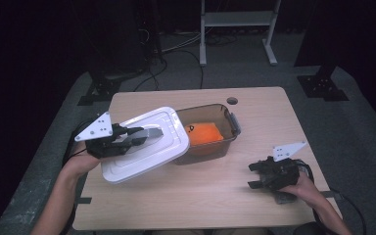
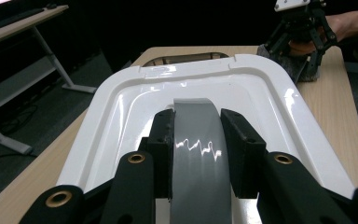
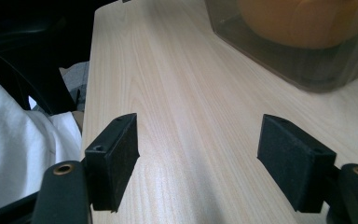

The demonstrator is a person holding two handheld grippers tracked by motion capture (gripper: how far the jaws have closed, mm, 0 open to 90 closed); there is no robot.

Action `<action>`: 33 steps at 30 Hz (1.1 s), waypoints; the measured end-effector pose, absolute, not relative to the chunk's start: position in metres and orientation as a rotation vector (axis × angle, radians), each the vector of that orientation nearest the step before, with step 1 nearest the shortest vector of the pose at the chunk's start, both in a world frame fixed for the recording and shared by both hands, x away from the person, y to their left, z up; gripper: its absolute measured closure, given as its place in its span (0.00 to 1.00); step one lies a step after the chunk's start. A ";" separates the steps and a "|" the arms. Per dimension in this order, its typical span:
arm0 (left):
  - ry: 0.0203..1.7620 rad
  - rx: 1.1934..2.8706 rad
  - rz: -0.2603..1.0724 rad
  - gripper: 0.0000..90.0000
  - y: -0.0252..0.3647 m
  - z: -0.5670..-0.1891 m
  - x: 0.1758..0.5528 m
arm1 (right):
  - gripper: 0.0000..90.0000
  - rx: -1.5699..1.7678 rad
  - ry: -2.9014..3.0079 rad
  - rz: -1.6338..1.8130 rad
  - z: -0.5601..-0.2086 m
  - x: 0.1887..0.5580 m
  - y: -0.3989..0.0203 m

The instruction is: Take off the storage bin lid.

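High view, left gripper (image 1: 139, 137): jaws clamped on the grey handle (image 2: 196, 140) of the white lid (image 1: 142, 144), held tilted beside the box.
Box (image 1: 227, 139): brown, translucent, open, holding an orange item (image 1: 204, 133).
Right gripper (image 1: 255, 176): jaws spread wide, empty, over the table (image 1: 200, 196).

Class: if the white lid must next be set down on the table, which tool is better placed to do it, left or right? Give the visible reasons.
Left. The left tool is shut on the lid's grey handle; the right tool is open, holding nothing.
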State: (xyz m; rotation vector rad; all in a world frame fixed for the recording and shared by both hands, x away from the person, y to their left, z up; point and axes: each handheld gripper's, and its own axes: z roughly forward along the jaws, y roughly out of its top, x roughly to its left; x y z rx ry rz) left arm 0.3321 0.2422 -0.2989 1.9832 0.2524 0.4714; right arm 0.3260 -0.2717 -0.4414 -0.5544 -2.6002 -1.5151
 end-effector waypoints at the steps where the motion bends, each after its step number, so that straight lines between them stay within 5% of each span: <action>1: 0.252 1.980 0.465 0.74 0.240 -0.299 0.334 | 0.31 -0.555 -2.599 -1.515 -0.442 0.326 -0.272; 33: 0.153 2.009 0.393 0.74 0.166 -0.300 0.404 | 0.31 -0.548 -2.591 -1.538 -0.440 0.326 -0.276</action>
